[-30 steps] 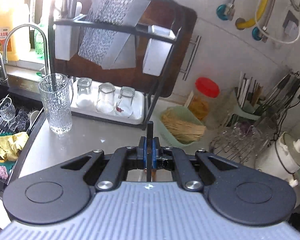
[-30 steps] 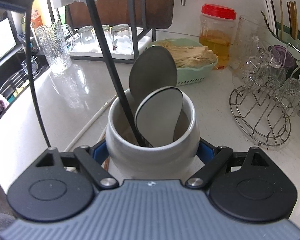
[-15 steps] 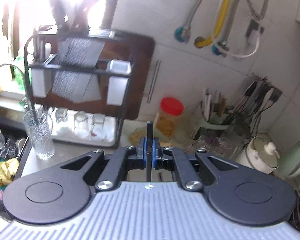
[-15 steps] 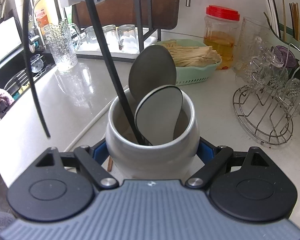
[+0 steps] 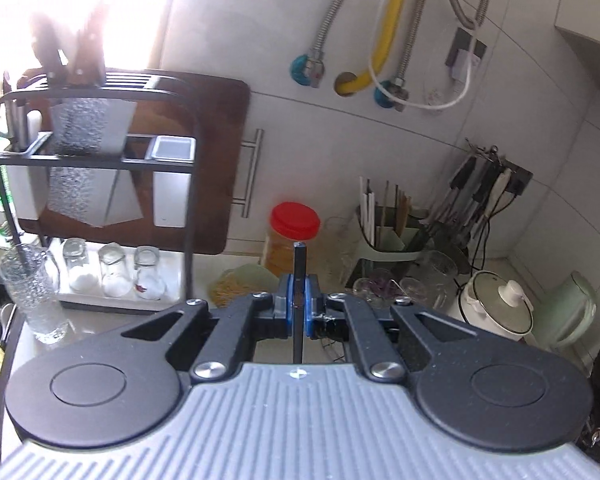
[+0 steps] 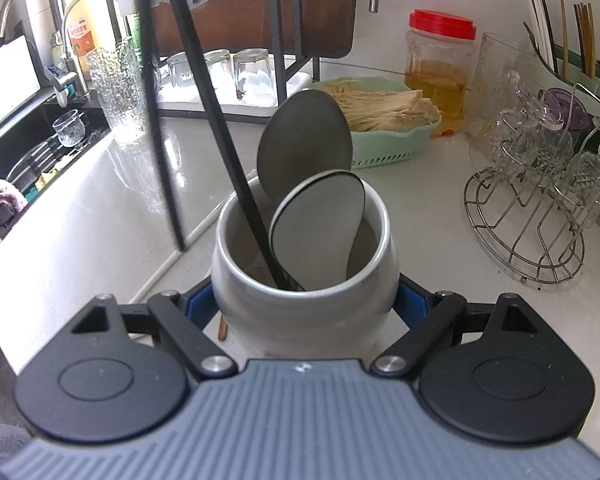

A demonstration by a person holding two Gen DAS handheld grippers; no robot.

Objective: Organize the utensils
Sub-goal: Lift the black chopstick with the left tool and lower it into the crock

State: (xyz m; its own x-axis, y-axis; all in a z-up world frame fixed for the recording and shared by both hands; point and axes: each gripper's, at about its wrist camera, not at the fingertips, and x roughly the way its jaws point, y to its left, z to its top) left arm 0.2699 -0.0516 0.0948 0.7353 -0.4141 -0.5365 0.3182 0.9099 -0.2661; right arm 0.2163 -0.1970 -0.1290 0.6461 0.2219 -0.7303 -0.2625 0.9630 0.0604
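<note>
Through the left wrist camera, I see my left gripper (image 5: 299, 305) clenched on a thin black chopstick (image 5: 299, 268), its fingers (image 5: 285, 307) pinching it upright above the counter (image 5: 96, 326), with a red-lidded jar (image 5: 290, 240) behind. On the right wrist camera, my right gripper (image 6: 305, 304) grasps a white ceramic holder (image 6: 306, 304) standing on the counter; two spoons (image 6: 318, 224) and another black chopstick (image 6: 220, 128) lean inside it.
</note>
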